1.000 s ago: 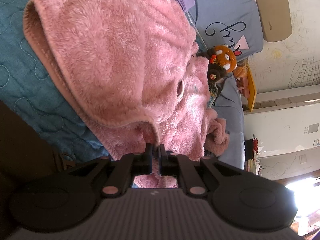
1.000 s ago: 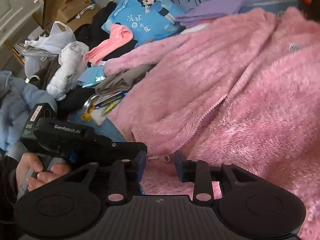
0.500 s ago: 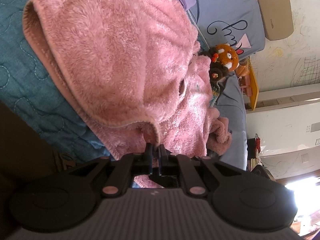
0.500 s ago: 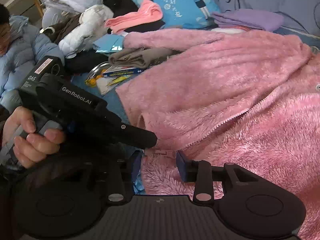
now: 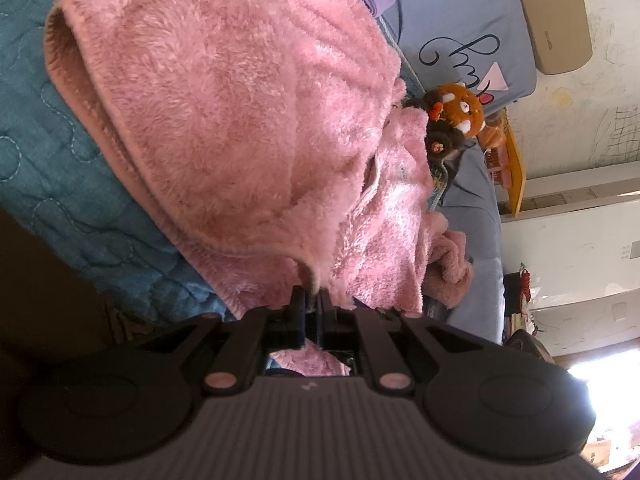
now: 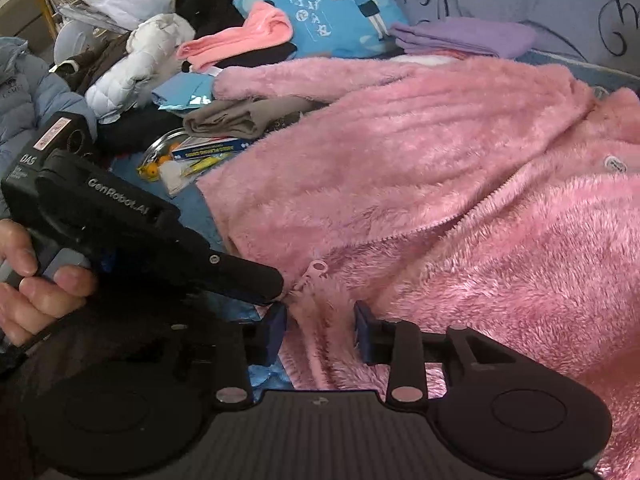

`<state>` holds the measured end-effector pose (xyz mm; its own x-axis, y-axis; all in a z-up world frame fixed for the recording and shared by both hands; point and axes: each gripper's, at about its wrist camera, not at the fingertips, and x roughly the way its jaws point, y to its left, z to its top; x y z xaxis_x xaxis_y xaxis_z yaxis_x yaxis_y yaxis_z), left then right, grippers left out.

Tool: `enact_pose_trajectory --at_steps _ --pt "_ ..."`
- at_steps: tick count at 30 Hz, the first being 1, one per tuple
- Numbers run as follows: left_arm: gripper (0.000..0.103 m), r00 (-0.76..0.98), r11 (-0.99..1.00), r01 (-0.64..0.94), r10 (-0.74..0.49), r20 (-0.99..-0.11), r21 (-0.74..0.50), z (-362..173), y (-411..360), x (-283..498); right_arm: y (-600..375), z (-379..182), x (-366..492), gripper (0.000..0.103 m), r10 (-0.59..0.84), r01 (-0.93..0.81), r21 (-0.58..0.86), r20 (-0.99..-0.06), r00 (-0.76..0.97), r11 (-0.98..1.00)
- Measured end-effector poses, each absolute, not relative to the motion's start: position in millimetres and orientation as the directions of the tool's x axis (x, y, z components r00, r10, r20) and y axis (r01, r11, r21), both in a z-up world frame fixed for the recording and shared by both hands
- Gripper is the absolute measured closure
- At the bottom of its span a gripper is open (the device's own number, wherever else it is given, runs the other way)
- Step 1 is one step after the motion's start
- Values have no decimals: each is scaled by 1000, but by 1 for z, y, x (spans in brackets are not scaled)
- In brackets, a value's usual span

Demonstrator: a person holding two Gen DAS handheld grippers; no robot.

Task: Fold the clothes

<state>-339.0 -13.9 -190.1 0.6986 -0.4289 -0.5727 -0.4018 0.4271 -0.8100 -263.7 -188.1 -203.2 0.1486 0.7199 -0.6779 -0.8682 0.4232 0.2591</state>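
My left tongs [image 5: 311,300] are pinched nearly closed on the hem of the pink fleece [image 5: 248,120]. Their own tips hide the exact spot of the grip, and the fabric bunches over it. From this camera the fleece lies on the teal quilt [image 5: 60,184] of the bed, one panel lifted and doubled over so its open edge shows at the left. The dark mass at the lower left I cannot make out. Past the fleece sits an orange plush toy [image 5: 460,114], partly behind the pile, and a grey-blue pillow [image 5: 460,28] with looping script, cut by the frame. A cardboard box [image 5: 554,16] stands at the wall.

The right camera gives what the left one cannot: my left hand [image 6: 36,284] around the black handle, and the left tongs' tip [image 6: 260,284] meeting the fleece just by the zip pull [image 6: 318,267]. My right tongs [image 6: 320,330] stand partly open, straddling a ridge of the hem. I cannot tell whether the pads [image 6: 362,332] press it, so I call it no grip. The jaws have just been closing a little, with fleece between them. Behind, a heap of clothes [image 6: 136,64], a blue cartoon pillow [image 6: 332,12], a folded purple cloth [image 6: 464,38]. The fleece's right side runs out of frame.
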Motion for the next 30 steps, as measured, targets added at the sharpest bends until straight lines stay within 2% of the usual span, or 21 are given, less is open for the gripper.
enact_pose_trajectory --at_steps 4,8,12,17,19,21,26,30 --pt "98 700 426 -401 -429 -571 -811 -190 -15 -340 -195 -190 -262 71 740 -899 245 -662 119 364" --pt "98 699 429 -400 -429 -572 -810 -190 -16 -340 -203 -178 -240 70 765 -882 314 -639 78 352" --pt "98 697 435 -396 -431 -573 -809 -189 -17 -339 -196 -190 -206 70 787 -806 508 -610 -89 303" --pt "98 697 435 -395 -432 -572 -810 -189 -16 -339 -188 -231 -169 71 796 -607 730 -550 -252 312" --pt "98 697 434 -395 -433 -571 -810 -190 -15 -340 -188 -239 -167 77 816 -555 779 -505 -280 291" --pt "98 698 433 -395 -433 -571 -810 -190 -15 -340 -187 -238 -171 95 824 -556 784 -491 -282 277" --pt "98 699 430 -396 -433 -570 -811 -190 -14 -341 -195 -224 -185 101 832 -599 740 -513 -211 305" --pt "98 700 430 -395 -432 -569 -812 -190 -15 -341 -204 -216 -199 101 836 -603 714 -532 -136 356"
